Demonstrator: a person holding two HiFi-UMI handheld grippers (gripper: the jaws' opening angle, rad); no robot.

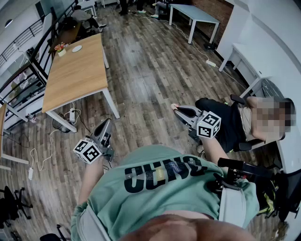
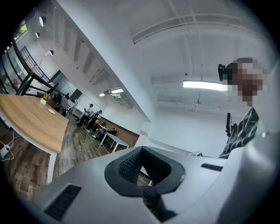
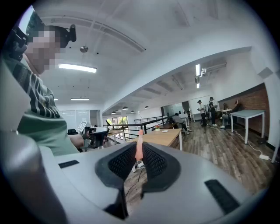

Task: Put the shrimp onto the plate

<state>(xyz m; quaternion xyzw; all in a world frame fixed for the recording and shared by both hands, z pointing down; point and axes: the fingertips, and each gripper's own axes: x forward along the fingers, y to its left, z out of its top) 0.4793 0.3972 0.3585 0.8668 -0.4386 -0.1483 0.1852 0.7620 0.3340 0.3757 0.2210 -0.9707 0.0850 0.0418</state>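
Right claw (image 3: pixel 140 153) nearly closed, clamped on shrimp (image 3: pixel 139 146); left claw (image 2: pixel 141 149) together, empty.

Head view: table (image 1: pixel 75 70) far left, long side running away from the person. Plate (image 1: pixel 76 48) on its far end, flower pot (image 1: pixel 60 49) just left of the plate. Railing (image 1: pixel 28 52) behind the table, along the left edge. Power strip (image 1: pixel 72 115) on the floor under the table's near end. Second table (image 1: pixel 193 14) far ahead, right of centre. Desk (image 1: pixel 244 54) against the right wall. Seated person (image 1: pixel 230 124) on the right, just beyond the right gripper (image 1: pixel 178 109). Left gripper (image 1: pixel 107 124) is near, right of the table's near leg. Shrimp (image 3: pixel 139 148) sits between the right gripper's jaws. Chair (image 1: pixel 11 197) near left.
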